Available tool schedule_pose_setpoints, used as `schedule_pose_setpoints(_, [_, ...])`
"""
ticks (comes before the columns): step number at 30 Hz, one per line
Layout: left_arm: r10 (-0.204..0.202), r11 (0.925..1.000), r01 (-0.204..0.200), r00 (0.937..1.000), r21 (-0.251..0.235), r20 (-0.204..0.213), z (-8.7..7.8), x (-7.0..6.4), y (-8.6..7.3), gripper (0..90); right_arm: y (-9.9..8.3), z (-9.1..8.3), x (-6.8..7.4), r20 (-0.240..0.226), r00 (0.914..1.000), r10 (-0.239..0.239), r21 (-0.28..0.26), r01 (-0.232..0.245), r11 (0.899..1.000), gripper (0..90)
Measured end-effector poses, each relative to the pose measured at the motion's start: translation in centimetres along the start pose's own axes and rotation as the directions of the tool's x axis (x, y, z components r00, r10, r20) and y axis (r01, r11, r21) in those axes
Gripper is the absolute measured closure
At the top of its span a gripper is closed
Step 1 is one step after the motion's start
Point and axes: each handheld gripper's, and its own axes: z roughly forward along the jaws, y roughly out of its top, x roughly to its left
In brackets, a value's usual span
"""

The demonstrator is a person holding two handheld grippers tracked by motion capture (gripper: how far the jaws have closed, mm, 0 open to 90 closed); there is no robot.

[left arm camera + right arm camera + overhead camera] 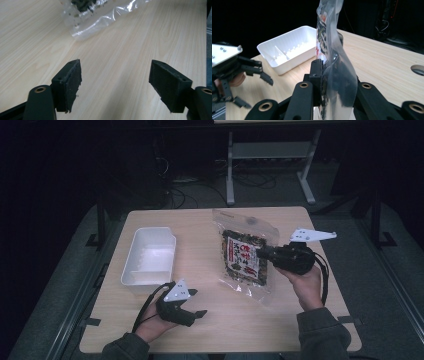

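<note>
Nearest the high camera, my left hand (pixel 152 326) rests at the near edge of the pale wooden table (pixel 200 320), holding my left gripper (pixel 192 312), a black two-jaw tool topped with a grey three-cornered plate. Its jaws stand wide apart and hold nothing; in the left gripper view its two black foam pads (pixel 73 80) hover over bare wood, with the crinkled clear corner of the bag lying farther ahead.

My right hand (pixel 306 285) comes in from the right side of the table and holds my right gripper (pixel 261 253), black as well, with its own grey plate. Its jaws are closed on the right edge of a clear plastic snack bag with a dark filling and a red and white printed label (pixel 243 252). In the right gripper view the bag rises upright between the jaws, pinched tight, its clear film bulging toward the camera.

From above, the bag sits over the middle-right part of the table, its lower corner near the wood. I cannot tell whether that corner touches the surface.

At the left part of the table stands a white rectangular plastic bin (pixel 131 265), open at the top, with low ribs inside. It is well apart from the bag and just beyond my left gripper.
</note>
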Motion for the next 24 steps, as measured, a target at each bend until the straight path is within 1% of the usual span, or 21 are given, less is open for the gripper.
schedule_pose_setpoints(3, [0.003, 1.0000, -0.003, 1.0000, 0.004, -0.009, -0.2, 0.0, -0.3, 23.7, 0.4, 0.3, 0.2, 0.010, 1.0000, -0.001, -0.003, 0.001, 1.000, 75.1])
schedule_pose_setpoints(4, [0.004, 0.9999, -0.004, 0.9999, 0.009, -0.013, -0.3, -0.1, -0.4, 22.6, 0.8, 0.8, 0.4, 0.020, 0.9998, 0.001, -0.010, -0.001, 1.000, 75.1])
schedule_pose_setpoints(7, [0.010, 0.9998, -0.010, 0.9998, 0.020, -0.019, -0.6, -0.1, -0.9, 21.7, 1.2, 1.2, 0.6, 0.024, 0.9997, 0.005, -0.020, -0.004, 1.000, 75.1])
schedule_pose_setpoints(9, [0.014, 0.9996, -0.013, 0.9997, 0.025, -0.020, -0.8, -0.2, -1.1, 21.0, 1.6, 1.7, 0.8, 0.026, 0.9996, 0.012, -0.028, -0.011, 1.000, 75.1])
schedule_pose_setpoints(10, [0.014, 0.9996, -0.014, 0.9997, 0.025, -0.021, -0.9, -0.2, -1.2, 20.7, 2.0, 2.3, 1.1, 0.032, 0.9994, 0.009, -0.026, -0.008, 1.000, 75.1])
schedule_pose_setpoints(12, [0.018, 0.9994, -0.017, 0.9996, 0.030, -0.021, -1.0, -0.3, -1.4, 20.6, 2.2, 2.7, 1.2, 0.036, 0.9993, 0.010, -0.023, -0.009, 1.000, 75.1])
schedule_pose_setpoints(13, [0.019, 0.9994, -0.018, 0.9996, 0.031, -0.023, -1.1, -0.4, -1.6, 20.4, 2.6, 3.3, 1.4, 0.045, 0.9989, 0.009, -0.021, -0.008, 1.000, 75.1])
schedule_pose_setpoints(14, [0.022, 0.9992, -0.021, 0.9995, 0.034, -0.025, -1.2, -0.4, -1.7, 20.4, 2.6, 3.3, 1.4, 0.045, 0.9989, 0.009, -0.021, -0.008, 1.000, 75.1])
schedule_pose_setpoints(18, [0.021, 0.9993, -0.021, 0.9995, 0.030, -0.025, -1.7, -0.6, -2.0, 20.3, 3.4, 4.4, 1.8, 0.053, 0.9985, 0.015, -0.026, -0.014, 1.000, 75.1])
schedule_pose_setpoints(19, [0.023, 0.9992, -0.023, 0.9994, 0.032, -0.025, -1.8, -0.6, -2.0, 20.2, 3.7, 5.0, 2.0, 0.057, 0.9982, 0.018, -0.030, -0.016, 0.999, 75.1])
schedule_pose_setpoints(22, [0.022, 0.9992, -0.021, 0.9995, 0.033, -0.025, -2.1, -0.6, -2.3, 20.1, 4.0, 5.4, 2.1, 0.059, 0.9980, 0.020, -0.030, -0.018, 0.999, 75.1])
schedule_pose_setpoints(24, [0.022, 0.9990, -0.021, 0.9994, 0.039, -0.027, -2.2, -0.6, -2.6, 20.0, 4.4, 6.1, 2.3, 0.069, 0.9974, 0.021, -0.036, -0.018, 0.999, 75.1])
